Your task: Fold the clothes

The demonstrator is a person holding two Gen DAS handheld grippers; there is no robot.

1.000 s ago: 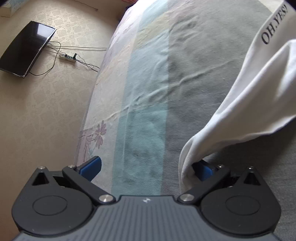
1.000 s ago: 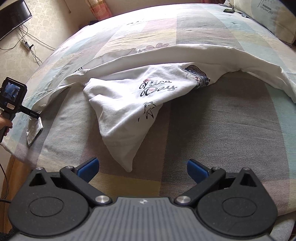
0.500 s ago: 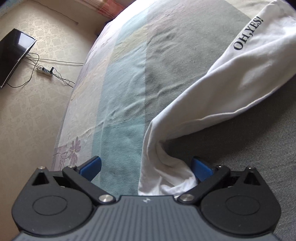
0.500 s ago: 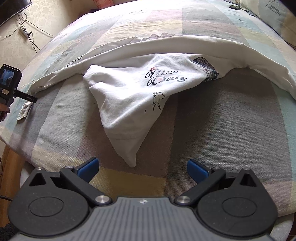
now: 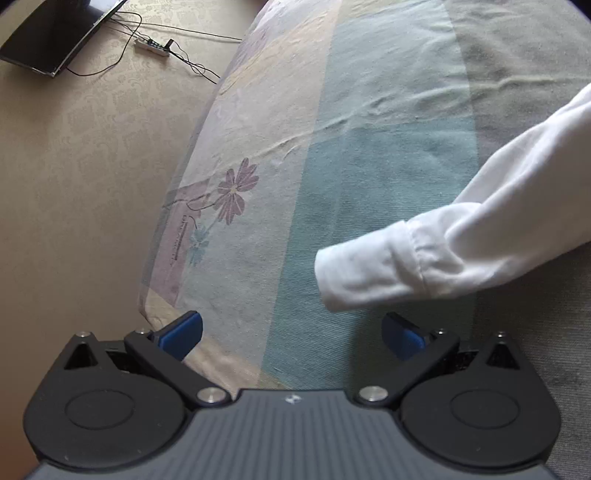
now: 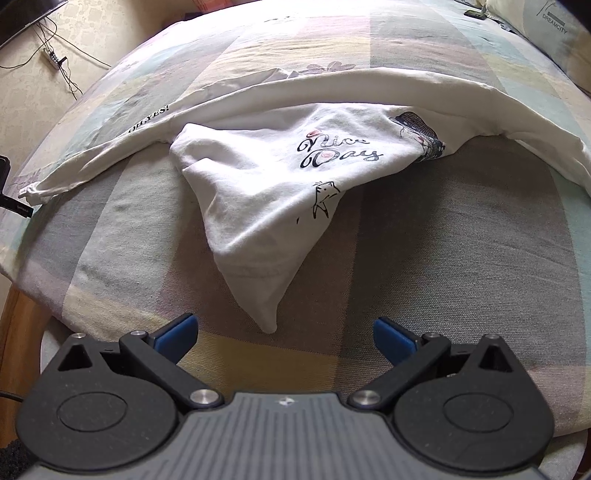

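A white long-sleeved shirt (image 6: 280, 192) with "Nice Day" print lies crumpled on the bed, its sleeves spread left and right. One corner of its hem points toward my right gripper (image 6: 284, 338), which is open just short of that tip. In the left wrist view the sleeve cuff (image 5: 373, 273) lies flat on the bedspread. My left gripper (image 5: 291, 332) is open just below the cuff, with nothing between its fingers.
The patchwork bedspread (image 6: 461, 240) covers the bed; its left edge (image 5: 173, 206) drops to a beige floor. A dark screen (image 5: 55, 29) and a power strip with cables (image 5: 151, 44) lie on the floor. A pillow (image 6: 546, 26) sits far right.
The sleeve cuff has come out of my left gripper and now lies flat on the bed ahead of the fingers. My right gripper has moved closer to the shirt's hem corner.
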